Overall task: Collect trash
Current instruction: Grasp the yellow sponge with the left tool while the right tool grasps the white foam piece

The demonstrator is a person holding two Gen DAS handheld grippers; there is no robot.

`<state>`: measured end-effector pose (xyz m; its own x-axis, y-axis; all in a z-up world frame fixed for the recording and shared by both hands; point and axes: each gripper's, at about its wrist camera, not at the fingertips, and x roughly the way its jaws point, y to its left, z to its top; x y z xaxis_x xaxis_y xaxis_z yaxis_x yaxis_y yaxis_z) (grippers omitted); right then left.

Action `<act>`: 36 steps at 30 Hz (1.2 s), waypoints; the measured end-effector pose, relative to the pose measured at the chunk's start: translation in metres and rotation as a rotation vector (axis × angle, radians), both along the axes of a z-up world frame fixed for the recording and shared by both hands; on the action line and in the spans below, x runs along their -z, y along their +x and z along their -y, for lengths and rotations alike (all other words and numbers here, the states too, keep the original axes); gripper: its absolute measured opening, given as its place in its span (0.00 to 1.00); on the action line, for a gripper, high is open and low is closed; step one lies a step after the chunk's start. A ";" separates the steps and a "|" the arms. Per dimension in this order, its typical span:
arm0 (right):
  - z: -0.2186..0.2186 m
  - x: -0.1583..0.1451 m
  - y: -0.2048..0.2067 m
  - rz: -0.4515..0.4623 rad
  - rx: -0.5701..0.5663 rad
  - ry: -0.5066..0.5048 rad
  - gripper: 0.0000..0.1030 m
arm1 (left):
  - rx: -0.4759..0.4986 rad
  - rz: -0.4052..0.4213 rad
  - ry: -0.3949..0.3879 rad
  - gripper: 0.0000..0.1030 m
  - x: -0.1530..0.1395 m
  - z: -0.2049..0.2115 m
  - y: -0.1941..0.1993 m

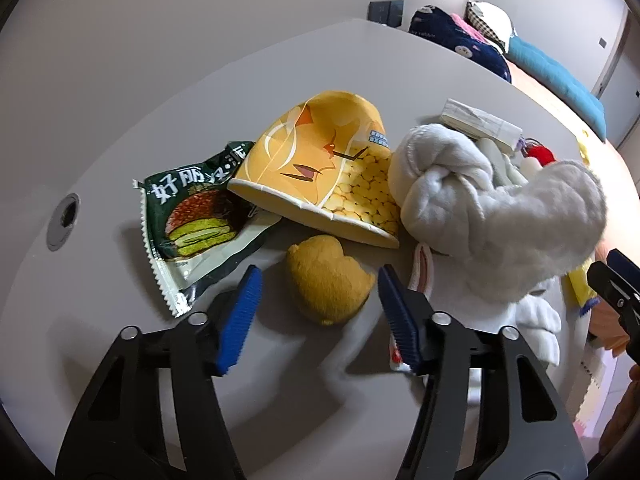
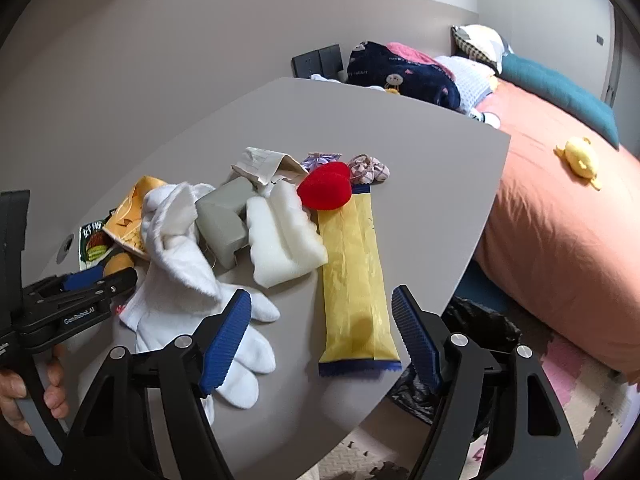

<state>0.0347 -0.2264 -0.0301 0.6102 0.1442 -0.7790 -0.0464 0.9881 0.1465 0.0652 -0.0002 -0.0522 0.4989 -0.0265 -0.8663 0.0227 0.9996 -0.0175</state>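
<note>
We list a grey table (image 2: 440,184) bearing a mixed heap, trash among soft keepsakes. Item one: a green pie wrapper (image 1: 192,220), torn open and flat, its edge tucked under item two, an orange paper cup (image 1: 320,176) lying on its side with the mouth toward us. Item three: a small yellow-brown lump (image 1: 328,284) (cake or plush, we cannot tell) just in front of the cup. The left gripper (image 1: 316,304) straddles this lump, blue pads either side with gaps showing, so we record the jaws as apart and not yet pressing; we judge it is lined up this way for a pinch across the lump's narrow width. Item four: a long yellow wrapper (image 2: 352,280) lying flat near the table's near edge, its blue crimped end toward the right gripper (image 2: 320,328), whose jaws likewise stand apart, wider than the wrapper and clear of it. Not trash, in our judgement: a white glove (image 2: 224,340), a fleecy white cloth (image 1: 500,208), a red plush heart (image 2: 326,186), a grey block (image 2: 222,220) and white foam (image 2: 280,236). A black bag (image 2: 480,328) sits on the floor below the table edge, presumably the destination.
</note>
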 end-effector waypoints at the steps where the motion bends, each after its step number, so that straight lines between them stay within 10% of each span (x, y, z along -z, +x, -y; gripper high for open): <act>1: 0.002 0.001 0.003 -0.004 -0.004 0.012 0.72 | -0.001 -0.005 0.002 0.55 0.002 0.001 0.002; 25: -0.022 0.015 0.064 -0.086 -0.164 0.025 0.63 | -0.029 0.021 0.050 0.40 0.000 -0.013 -0.007; 36: -0.024 0.023 0.067 -0.111 -0.173 0.065 0.20 | -0.045 0.055 0.024 0.40 -0.013 -0.021 -0.015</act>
<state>0.1015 -0.2026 -0.0530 0.4826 0.2918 -0.8258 -0.1947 0.9550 0.2237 0.0503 0.0209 -0.0394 0.5462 0.0181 -0.8375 -0.0223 0.9997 0.0070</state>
